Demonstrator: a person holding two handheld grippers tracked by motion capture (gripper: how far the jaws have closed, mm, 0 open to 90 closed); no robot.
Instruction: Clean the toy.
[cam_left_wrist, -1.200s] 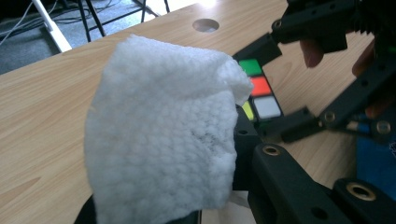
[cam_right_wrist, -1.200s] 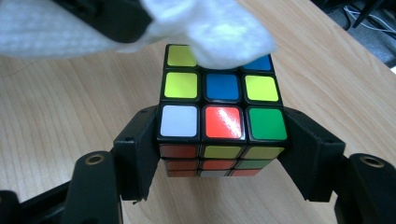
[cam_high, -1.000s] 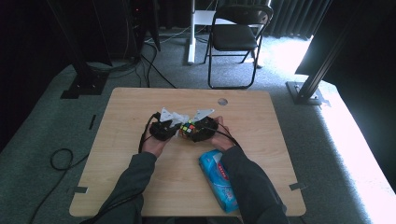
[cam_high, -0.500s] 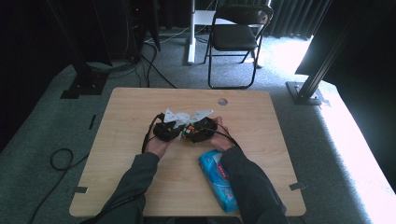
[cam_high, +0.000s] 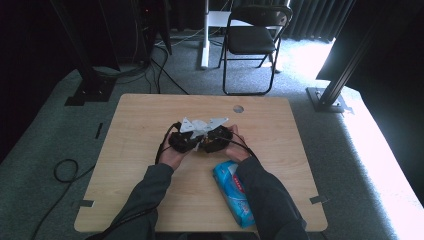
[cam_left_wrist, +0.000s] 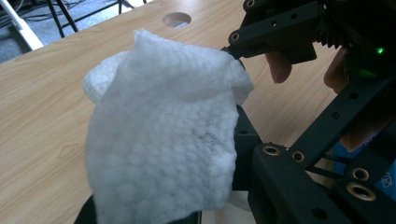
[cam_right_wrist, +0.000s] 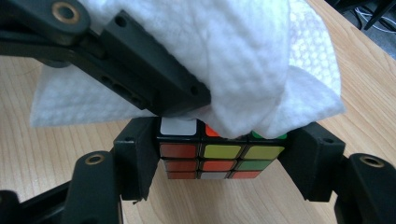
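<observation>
My right gripper (cam_right_wrist: 219, 161) is shut on a scrambled puzzle cube (cam_right_wrist: 219, 151), one jaw on each side, just above the wooden table (cam_right_wrist: 42, 154). A white textured wipe (cam_right_wrist: 252, 60) lies over the cube's top face, pressed there by a jaw of the left gripper (cam_right_wrist: 154, 79). In the left gripper view the wipe (cam_left_wrist: 159, 140) hangs folded in my left gripper (cam_left_wrist: 187, 158), which is shut on it, with the right gripper (cam_left_wrist: 280, 32) close at the right. From above, the left gripper (cam_high: 182, 140) and right gripper (cam_high: 217, 139) meet at mid-table.
A blue packet of wipes (cam_high: 234, 192) lies on the table (cam_high: 135, 150) by the right forearm. A round hole (cam_high: 238, 108) is in the tabletop's far side. A folding chair (cam_high: 255, 40) and stand legs are on the floor beyond.
Both hands stay nearly in place at mid-table. The wipe now covers more of the cube's top.
</observation>
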